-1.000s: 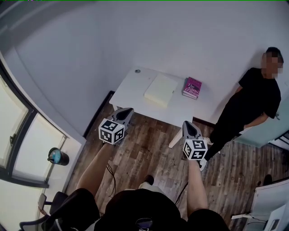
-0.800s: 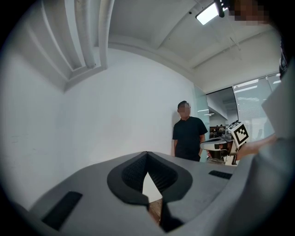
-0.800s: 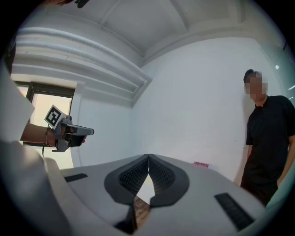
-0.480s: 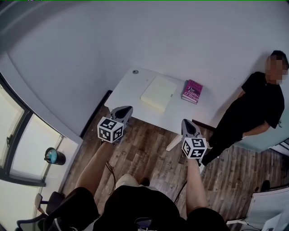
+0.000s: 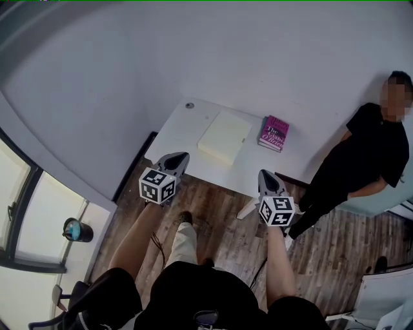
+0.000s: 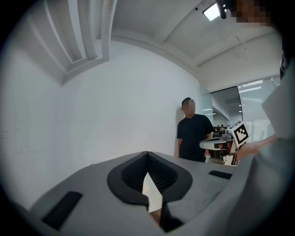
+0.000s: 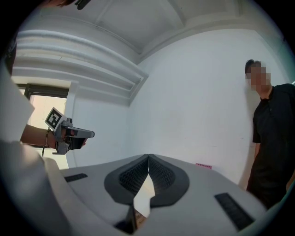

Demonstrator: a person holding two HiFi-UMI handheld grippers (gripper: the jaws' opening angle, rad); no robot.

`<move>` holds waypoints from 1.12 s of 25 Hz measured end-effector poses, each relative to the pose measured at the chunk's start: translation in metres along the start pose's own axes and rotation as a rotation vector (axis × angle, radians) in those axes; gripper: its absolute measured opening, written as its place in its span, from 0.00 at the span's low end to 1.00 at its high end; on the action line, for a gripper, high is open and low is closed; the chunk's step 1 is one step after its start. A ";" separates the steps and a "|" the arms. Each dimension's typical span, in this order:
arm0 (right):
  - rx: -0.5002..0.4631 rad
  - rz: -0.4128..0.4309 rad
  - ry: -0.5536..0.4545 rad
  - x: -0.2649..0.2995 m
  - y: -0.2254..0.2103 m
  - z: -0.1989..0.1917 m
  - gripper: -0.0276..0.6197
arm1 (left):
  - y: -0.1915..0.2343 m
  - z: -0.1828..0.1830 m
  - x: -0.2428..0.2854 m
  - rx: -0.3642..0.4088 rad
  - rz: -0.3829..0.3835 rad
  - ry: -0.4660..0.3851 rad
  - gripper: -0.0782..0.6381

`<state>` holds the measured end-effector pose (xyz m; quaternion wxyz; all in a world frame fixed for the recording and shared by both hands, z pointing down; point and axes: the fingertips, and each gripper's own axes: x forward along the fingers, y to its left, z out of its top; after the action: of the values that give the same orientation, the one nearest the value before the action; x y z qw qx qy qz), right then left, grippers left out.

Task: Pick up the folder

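Seemingly closed, folder lies on table beside book

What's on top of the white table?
The white table holds a pale folder in the middle, a pink book to its right and a small round thing near the far left corner. Anything under the folder or book is hidden.

Office interior. A plain white wall backs a white surface carrying a pale folder and a pink book; the floor is dark wood-look plank. A large window fills the left side, with a black chair below it. The left gripper view shows glass partitions and a ceiling lamp beyond a standing person
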<state>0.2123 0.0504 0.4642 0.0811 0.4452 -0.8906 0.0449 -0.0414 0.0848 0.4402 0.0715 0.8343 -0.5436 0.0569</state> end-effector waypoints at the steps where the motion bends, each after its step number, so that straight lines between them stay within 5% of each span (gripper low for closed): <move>1: 0.001 -0.003 -0.001 0.007 -0.003 0.001 0.08 | 0.005 0.001 0.007 0.001 -0.004 0.000 0.14; 18: 0.016 -0.092 0.012 0.150 -0.044 0.030 0.08 | 0.124 0.032 0.142 0.000 -0.101 -0.013 0.14; 28: 0.024 -0.137 0.040 0.184 -0.060 0.035 0.08 | 0.153 0.039 0.184 -0.014 -0.149 -0.003 0.14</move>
<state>0.1484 -0.1358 0.4637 0.0962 0.5053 -0.8556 0.0590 -0.1062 -0.1488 0.4423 0.0805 0.8720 -0.4807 0.0464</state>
